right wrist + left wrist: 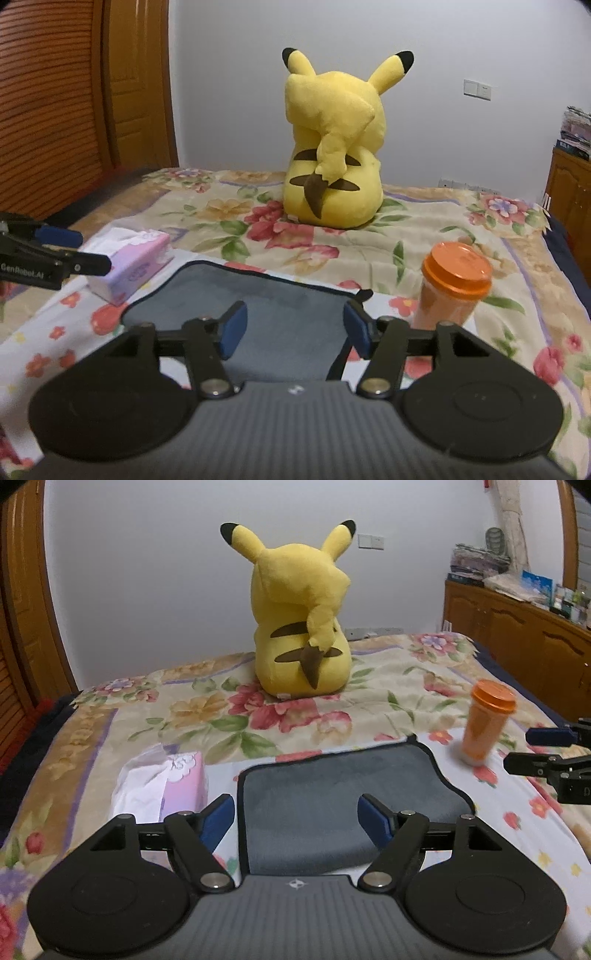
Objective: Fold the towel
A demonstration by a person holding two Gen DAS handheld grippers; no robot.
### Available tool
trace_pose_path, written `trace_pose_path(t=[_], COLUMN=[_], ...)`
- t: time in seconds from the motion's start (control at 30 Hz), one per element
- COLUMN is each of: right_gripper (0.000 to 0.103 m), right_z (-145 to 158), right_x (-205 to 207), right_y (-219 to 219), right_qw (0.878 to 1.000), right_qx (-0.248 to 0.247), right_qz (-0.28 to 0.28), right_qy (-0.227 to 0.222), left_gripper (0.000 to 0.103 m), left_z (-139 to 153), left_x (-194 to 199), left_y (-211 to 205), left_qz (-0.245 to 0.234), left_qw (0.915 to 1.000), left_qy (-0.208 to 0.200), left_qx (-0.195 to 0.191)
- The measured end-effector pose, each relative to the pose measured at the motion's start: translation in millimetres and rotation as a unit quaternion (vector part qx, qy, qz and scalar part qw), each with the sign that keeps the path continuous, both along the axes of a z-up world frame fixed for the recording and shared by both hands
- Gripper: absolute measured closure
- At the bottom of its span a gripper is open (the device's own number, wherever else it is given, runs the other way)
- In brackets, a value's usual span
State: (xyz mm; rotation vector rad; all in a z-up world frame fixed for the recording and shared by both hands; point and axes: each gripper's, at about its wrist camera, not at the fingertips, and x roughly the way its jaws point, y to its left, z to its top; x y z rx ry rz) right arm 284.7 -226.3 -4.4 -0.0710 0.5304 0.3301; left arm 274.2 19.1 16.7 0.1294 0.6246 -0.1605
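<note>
1. Lying flat on the bed [110,738], the grey towel [332,794] is seen directly ahead of both grippers, long axis crosswise
2. Left gripper [295,819] and right gripper [291,328] are held apart, empty, equally near

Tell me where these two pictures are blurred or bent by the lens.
Left wrist view: the orange cup is smeared, the wooden door frame bows, and the corners are dark. Right wrist view: the cup is sharper, the left door is soft and curved; the gray towel looks slightly soft.
</note>
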Motion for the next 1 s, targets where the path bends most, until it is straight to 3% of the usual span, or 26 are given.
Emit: trace_pose_path(t=[0.27, 0.5, 0.6, 0.73, 1.0], right_gripper=[0.014, 0.011, 0.0, 0.0, 0.0], right_z=[9, 16, 19, 23, 26], right_x=[-42, -67, -79, -93, -119], right_y=[0, 0, -1, -2, -3], right_qw=[1.0, 1.0, 1.0, 1.0, 1.0], right_qx=[-0.001, -0.003, 0.0, -0.001, 0.002], right_qz=[0.003, -0.002, -0.008, -0.01, -0.019], right_qy=[-0.008, -0.011, -0.014, -0.016, -0.008], left_gripper=[0.02, 0.013, 0.007, 0.0, 0.0], left_z=[12, 20, 24, 32, 38], left_x=[-56, -89, -100, -115, -146], left_y=[-4, -10, -12, -14, -24], left_qz=[-0.013, -0.012, -0.014, -0.014, -0.018], left_qw=[0.9998, 0.9997, 0.9997, 0.9996, 0.9993], left_qy=[0.005, 0.005, -0.002, -0.013, -0.027], left_qx=[-0.01, -0.022, -0.021, -0.022, -0.018])
